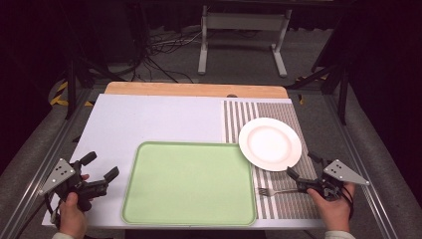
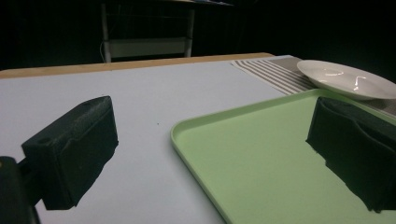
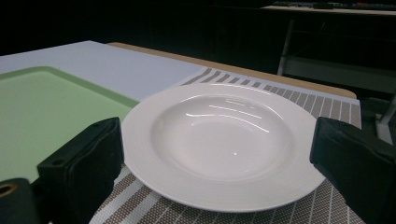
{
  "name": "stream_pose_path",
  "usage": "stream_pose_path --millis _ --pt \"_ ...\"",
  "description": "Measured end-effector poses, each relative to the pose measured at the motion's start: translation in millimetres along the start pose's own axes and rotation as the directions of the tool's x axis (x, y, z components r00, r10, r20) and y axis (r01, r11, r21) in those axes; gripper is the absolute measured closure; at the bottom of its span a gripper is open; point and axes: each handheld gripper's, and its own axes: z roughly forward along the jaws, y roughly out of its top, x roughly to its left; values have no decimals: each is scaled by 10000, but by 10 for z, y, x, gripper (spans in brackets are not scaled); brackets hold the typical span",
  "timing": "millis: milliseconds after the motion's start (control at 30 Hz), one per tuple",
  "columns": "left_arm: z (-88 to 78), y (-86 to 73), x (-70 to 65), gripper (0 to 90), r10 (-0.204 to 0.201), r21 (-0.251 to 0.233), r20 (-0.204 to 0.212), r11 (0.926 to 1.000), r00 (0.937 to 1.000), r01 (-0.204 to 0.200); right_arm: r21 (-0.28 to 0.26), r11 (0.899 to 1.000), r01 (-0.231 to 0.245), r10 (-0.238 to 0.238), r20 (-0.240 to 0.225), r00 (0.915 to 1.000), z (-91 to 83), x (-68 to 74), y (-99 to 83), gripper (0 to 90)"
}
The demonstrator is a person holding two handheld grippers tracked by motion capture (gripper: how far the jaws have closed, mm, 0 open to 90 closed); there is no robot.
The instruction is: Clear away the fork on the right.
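A white plate [image 1: 269, 143] rests on a striped placemat [image 1: 284, 204] at the right, its left rim reaching over the corner of a green tray [image 1: 189, 183]. A fork [image 1: 272, 190] lies on the mat near the front. My right gripper [image 1: 303, 165] is open just in front of the plate's near rim, nothing held. In the right gripper view the plate [image 3: 219, 140] lies ahead of the gripper [image 3: 217, 135], whose jaws stand wide apart. My left gripper [image 1: 101, 166] is open and empty over the white table, left of the tray [image 2: 261, 158].
The white tabletop [image 1: 149, 119] has a wooden strip [image 1: 194, 89] along its far edge. Metal rails run down both sides. A grey stand [image 1: 244, 30] and cables lie on the floor beyond the table.
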Motion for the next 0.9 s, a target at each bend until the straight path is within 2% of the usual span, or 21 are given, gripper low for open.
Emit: stream_pose_path --millis 233,700,900 --pt "8 -2 24 25 -230 -3 -10 9997 9997 230 46 10000 -35 35 -70 10000 -7 7 -14 36" --pt "1 -10 38 25 -274 19 -7 9996 9996 274 -23 10000 -34 34 -115 9999 -5 -2 -9 35" --pt "13 -19 47 25 -319 14 -32 9995 9995 319 -170 9996 -240 233 -392 9990 -11 -12 90 33"
